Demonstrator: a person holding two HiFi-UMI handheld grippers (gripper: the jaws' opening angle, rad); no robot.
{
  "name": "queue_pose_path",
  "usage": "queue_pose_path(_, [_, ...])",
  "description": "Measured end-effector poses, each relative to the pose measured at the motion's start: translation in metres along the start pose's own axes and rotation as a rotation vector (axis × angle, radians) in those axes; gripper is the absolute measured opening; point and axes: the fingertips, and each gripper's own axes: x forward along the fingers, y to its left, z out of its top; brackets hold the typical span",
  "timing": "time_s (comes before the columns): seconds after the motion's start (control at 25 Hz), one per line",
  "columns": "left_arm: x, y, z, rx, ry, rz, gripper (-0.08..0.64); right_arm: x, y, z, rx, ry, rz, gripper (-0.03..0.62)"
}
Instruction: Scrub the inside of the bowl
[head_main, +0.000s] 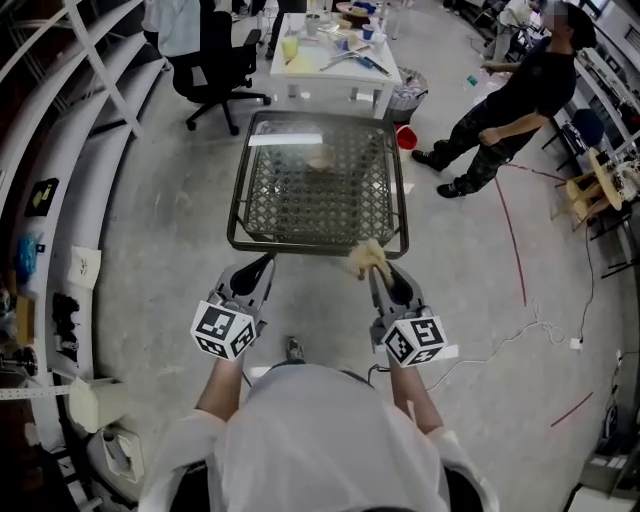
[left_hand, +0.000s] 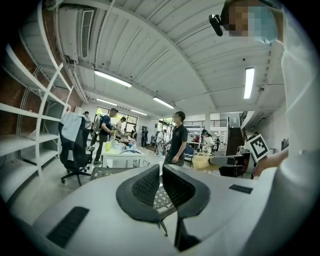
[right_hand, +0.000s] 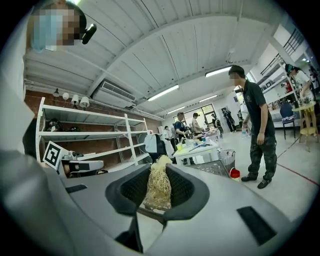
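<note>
the left gripper (left_hand: 161, 168) has its jaws pressed together with nothing between them. the right gripper (right_hand: 159, 170), level with it and well apart to its right, is clamped on a straw-coloured fibrous scrubber (right_hand: 158, 187); a tuft stands out past the jaw tips, and the bulk sits between the pads.

just ahead of both sets of tips runs the near rim of a low wire-mesh table (head_main: 300, 249) with a glossy clear top. neither gripper is over it yet, and the scrubber hangs just at that rim.

farther ahead, past the middle of the top and between the lines of the two grippers, lies a pale, glare-washed shape (head_main: 320, 157). it is probably the bowl, though it is too faint to be sure.

the step in hand looks like the approach. to do it well, the left jaws need to open before they arrive, so they can pinch the bowl's rim on its left side and stop it skating on the slick top. the right grip should stay tight, with the free tuft leading into the bowl, so fibre rather than jaw meets the wall.

beyond the table stand a red tub (head_main: 405, 137), a cluttered white table (head_main: 300, 70), a black office chair (head_main: 215, 60) and, far to the right, a standing person (head_main: 510, 105).
</note>
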Motion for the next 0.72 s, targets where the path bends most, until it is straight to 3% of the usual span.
queue_pose_path(0.36, [0.017,0.033,-0.006,-0.026,0.013,-0.029,0.046,0.032,0.000,-0.003,0.006,0.009,-0.030,0.100])
queue_pose_path(0.72, [0.063,0.057,-0.006,-0.039,0.030,-0.004,0.046,0.079,-0.037,0.005,0.009,0.013,-0.008,0.100])
